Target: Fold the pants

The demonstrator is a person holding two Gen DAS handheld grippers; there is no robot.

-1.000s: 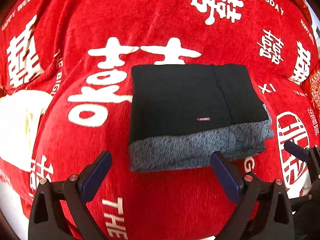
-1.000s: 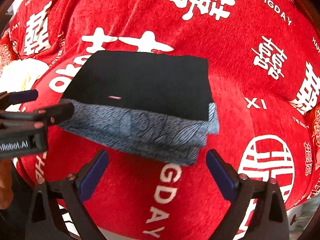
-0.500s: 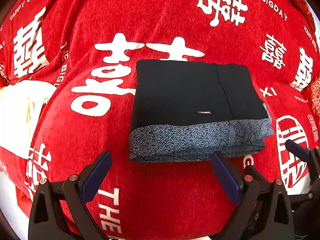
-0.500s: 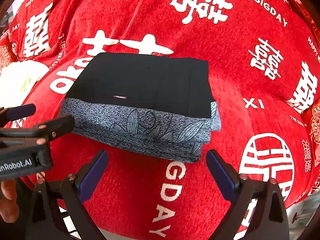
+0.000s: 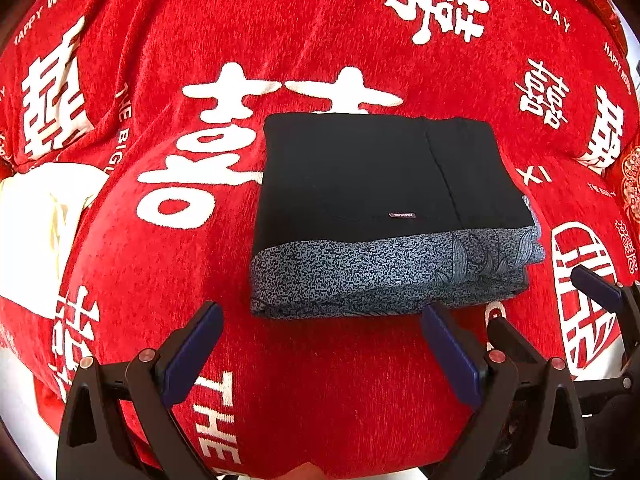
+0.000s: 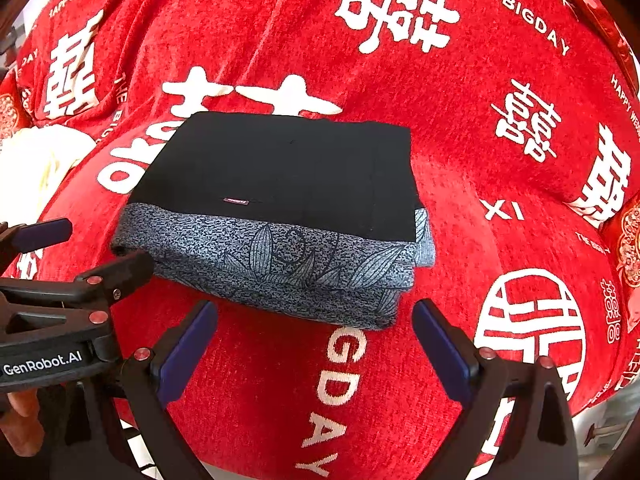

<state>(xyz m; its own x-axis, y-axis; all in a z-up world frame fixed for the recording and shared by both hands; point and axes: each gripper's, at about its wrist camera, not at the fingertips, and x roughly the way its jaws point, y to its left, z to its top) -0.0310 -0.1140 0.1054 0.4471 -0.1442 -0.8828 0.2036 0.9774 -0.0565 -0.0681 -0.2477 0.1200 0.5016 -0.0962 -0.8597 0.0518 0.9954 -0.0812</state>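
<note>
The pants (image 5: 384, 208) lie folded into a compact rectangle on the red cloth, black on top with a grey patterned band along the near edge; they also show in the right wrist view (image 6: 280, 208). My left gripper (image 5: 320, 344) is open and empty, just short of the near edge. My right gripper (image 6: 312, 344) is open and empty, just short of the pants' near right corner. The left gripper also shows at the left of the right wrist view (image 6: 84, 244), and the right gripper at the right edge of the left wrist view (image 5: 560, 300).
A red cloth with white wedding characters (image 5: 280, 40) covers the surface. A cream fabric item (image 5: 36, 232) lies at the left edge, also in the right wrist view (image 6: 32, 164). A red patterned cushion (image 6: 628, 248) sits at the far right.
Both grippers have drawn back slightly from the folded pants, which lie still. Both stay open.
</note>
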